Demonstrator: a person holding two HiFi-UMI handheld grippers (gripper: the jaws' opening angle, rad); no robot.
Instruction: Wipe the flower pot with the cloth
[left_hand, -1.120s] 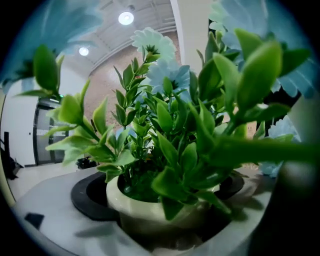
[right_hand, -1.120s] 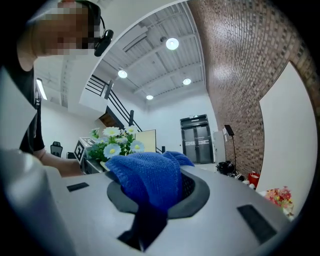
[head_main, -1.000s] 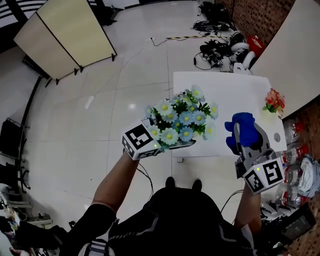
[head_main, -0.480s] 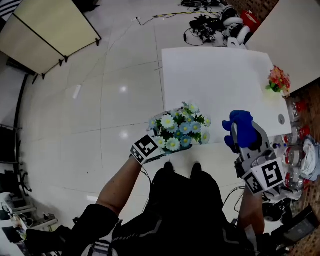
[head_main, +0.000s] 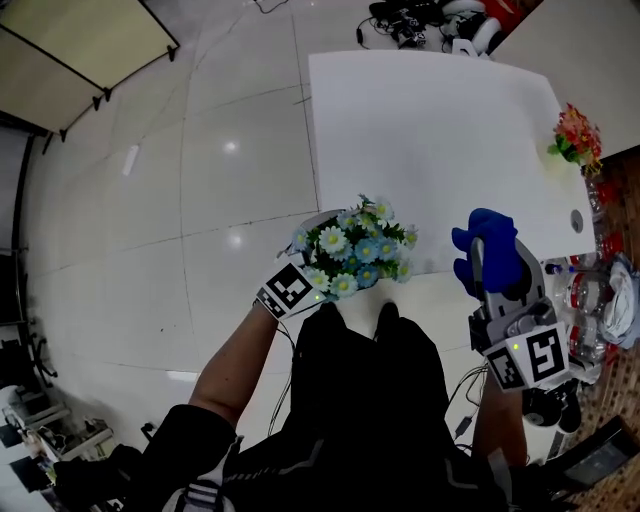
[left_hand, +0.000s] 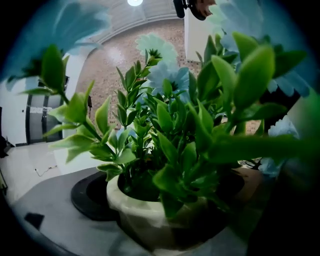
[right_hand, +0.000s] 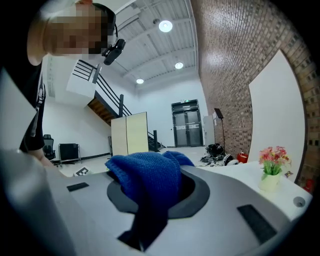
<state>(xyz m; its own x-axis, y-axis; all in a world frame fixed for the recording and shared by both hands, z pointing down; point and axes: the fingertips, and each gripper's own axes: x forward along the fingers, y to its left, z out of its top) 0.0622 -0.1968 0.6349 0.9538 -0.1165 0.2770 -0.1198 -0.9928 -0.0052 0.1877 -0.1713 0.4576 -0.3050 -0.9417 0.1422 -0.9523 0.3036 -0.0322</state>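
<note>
A pale flower pot (left_hand: 150, 210) of blue and white daisies (head_main: 356, 243) with green leaves is held up off the white table (head_main: 430, 130), in front of the person's body. My left gripper (head_main: 318, 285) is shut on the pot's rim, and the leaves fill most of the left gripper view. The pot itself is hidden under the blooms in the head view. My right gripper (head_main: 490, 262) is raised to the right of the flowers, apart from them, shut on a bunched blue knitted cloth (right_hand: 147, 175), also seen as the blue cloth (head_main: 487, 245) in the head view.
A small pot of pink and red flowers (head_main: 577, 135) stands at the table's far right edge, with a small round disc (head_main: 575, 221) near the right front corner. Cables and gear (head_main: 430, 20) lie on the floor behind the table. A folding screen (head_main: 70, 50) stands far left.
The flower pot has come back from over the table toward the person's body, past the table's near edge. The right gripper with the cloth has kept its place beside it.
</note>
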